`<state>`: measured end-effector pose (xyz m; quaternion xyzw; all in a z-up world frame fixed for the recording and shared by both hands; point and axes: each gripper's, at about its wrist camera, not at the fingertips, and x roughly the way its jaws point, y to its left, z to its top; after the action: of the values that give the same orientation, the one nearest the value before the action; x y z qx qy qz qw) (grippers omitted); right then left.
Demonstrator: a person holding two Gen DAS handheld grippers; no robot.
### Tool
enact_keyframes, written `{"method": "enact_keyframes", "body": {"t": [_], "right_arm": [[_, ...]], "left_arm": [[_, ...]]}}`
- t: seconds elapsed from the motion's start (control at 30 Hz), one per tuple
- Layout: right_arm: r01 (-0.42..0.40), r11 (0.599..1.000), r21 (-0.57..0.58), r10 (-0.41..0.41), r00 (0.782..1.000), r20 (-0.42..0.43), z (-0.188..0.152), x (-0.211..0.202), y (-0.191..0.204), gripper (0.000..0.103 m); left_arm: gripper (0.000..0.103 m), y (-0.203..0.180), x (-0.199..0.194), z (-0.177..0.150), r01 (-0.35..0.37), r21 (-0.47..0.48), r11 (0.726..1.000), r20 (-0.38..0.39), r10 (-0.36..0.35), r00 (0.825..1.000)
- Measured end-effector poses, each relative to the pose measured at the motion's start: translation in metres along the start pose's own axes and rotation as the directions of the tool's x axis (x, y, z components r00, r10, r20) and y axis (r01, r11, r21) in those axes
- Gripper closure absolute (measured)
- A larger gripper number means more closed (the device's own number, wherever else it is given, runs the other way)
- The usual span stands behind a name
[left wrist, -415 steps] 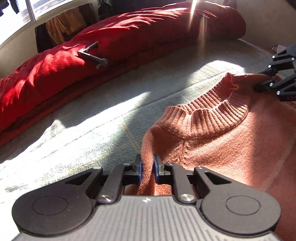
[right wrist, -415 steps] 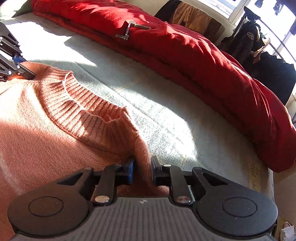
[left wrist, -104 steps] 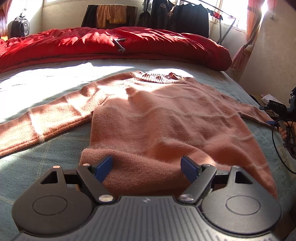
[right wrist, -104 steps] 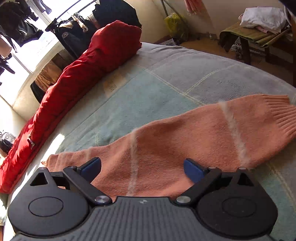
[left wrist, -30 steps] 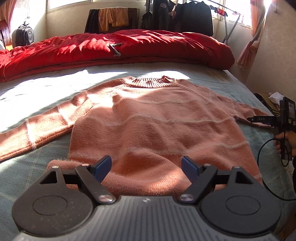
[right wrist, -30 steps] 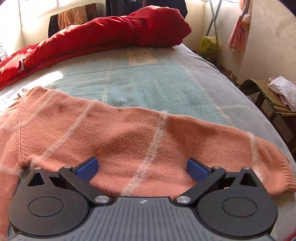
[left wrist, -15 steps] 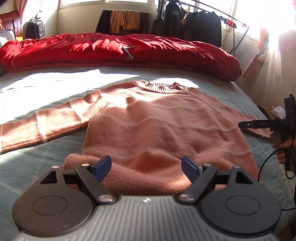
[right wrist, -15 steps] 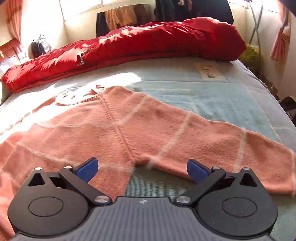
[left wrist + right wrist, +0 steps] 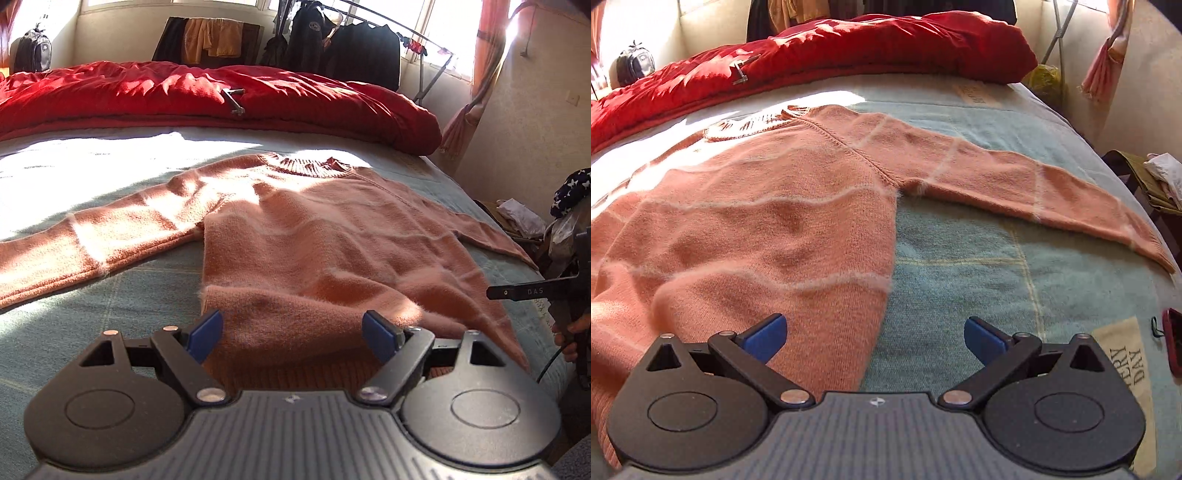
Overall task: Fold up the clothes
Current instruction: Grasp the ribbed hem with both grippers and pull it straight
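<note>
Lying flat, sweater (image 9: 325, 254) between two wide-spread grippers.

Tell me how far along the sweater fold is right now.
Done: the sweater lies spread flat on the bed, both sleeves out to the sides. In hand: nothing; the left gripper and right gripper are both open near the hem. Left: every fold, since neither sleeve is turned in yet.
</note>
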<state>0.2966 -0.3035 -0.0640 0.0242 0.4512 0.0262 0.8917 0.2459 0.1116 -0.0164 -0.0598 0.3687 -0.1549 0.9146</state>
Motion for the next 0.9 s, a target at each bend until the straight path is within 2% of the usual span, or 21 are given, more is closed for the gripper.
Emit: {"method": "enact_keyframes", "body": {"t": [0.1,0.17,0.23,0.37,0.4,0.47,0.57,0.67,0.73,0.9], "right_arm": [[0.019,1.000,0.026,-0.019,1.000,0.012,-0.018,-0.018,0.013,0.000],[0.031,0.999,0.043,-0.032,0.999,0.019,-0.031,-0.030,0.022,0.000],[0.040,0.998,0.056,-0.042,0.999,0.027,-0.041,-0.040,0.031,0.000],[0.049,0.998,0.039,-0.051,0.998,0.047,-0.044,-0.053,0.047,0.000],[0.057,0.998,0.035,-0.059,0.997,0.050,-0.045,-0.057,0.049,0.000],[0.077,0.997,0.027,-0.078,0.996,0.053,-0.047,-0.063,0.052,0.000],[0.097,0.995,0.021,-0.098,0.994,0.054,-0.052,-0.071,0.053,0.000],[0.085,0.996,0.033,-0.086,0.995,0.050,-0.058,-0.073,0.050,0.000],[0.061,0.996,0.064,-0.064,0.997,0.038,-0.063,-0.072,0.043,0.000],[-0.089,0.970,0.227,0.078,0.995,0.058,-0.083,-0.077,0.014,0.000]], "left_arm": [[0.017,0.021,-0.003,-0.001,0.032,0.002,0.999,-0.006,-0.032,0.999],[0.017,0.038,0.004,-0.005,0.087,-0.026,0.996,-0.031,-0.088,0.996],[0.017,0.050,0.014,-0.011,0.144,-0.039,0.989,-0.047,-0.145,0.988],[0.018,0.063,0.036,-0.020,0.256,-0.007,0.967,-0.063,-0.255,0.965],[0.018,0.064,0.042,-0.021,0.287,-0.009,0.958,-0.075,-0.287,0.955],[0.018,0.065,0.052,-0.023,0.376,-0.044,0.925,-0.117,-0.379,0.918],[0.018,0.063,0.060,-0.032,0.464,-0.091,0.881,-0.141,-0.473,0.870],[0.017,0.059,0.062,-0.039,0.496,-0.095,0.863,-0.142,-0.505,0.851],[0.017,0.058,0.063,-0.039,0.504,-0.104,0.857,-0.139,-0.515,0.846],[0.017,0.060,0.071,-0.033,0.516,-0.130,0.846,-0.131,-0.531,0.837]]}}
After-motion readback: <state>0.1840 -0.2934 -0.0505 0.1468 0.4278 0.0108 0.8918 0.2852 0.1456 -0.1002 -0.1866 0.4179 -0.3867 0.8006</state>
